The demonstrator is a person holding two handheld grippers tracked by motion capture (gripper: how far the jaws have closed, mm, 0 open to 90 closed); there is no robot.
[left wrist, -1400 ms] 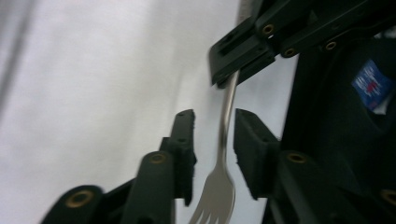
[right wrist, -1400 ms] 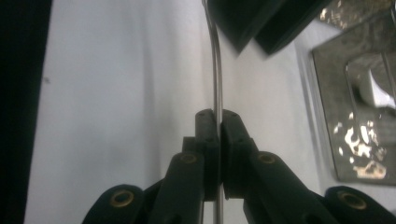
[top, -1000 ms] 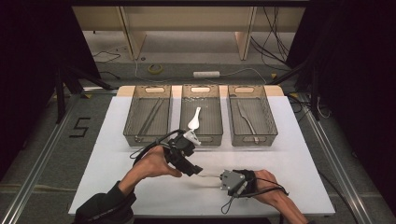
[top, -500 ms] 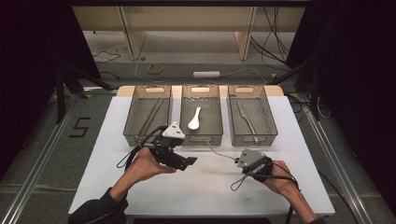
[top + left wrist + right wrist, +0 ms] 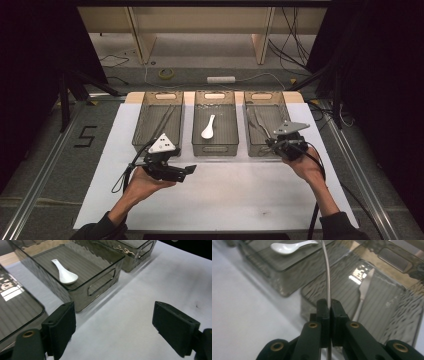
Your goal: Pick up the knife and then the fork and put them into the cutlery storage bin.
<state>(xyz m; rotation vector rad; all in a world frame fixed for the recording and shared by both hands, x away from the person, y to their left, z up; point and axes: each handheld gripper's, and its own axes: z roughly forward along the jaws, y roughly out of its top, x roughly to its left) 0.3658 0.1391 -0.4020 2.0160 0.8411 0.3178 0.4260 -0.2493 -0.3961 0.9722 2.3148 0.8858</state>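
Pinching a thin metal utensil by its handle over the right bin, the right gripper holds its long axis pointing straight ahead from the pressed-together jaws, where such a narrow pinch might let it swivel or slip, while the left gripper stands spread and empty.

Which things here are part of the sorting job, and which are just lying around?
Part of the job:
- metal utensil clamped in the right gripper
- right bin, with cutlery in it
- middle bin with the white spoon
- left bin
- left gripper, open

Lying about:
- tape roll on the floor
- white power strip
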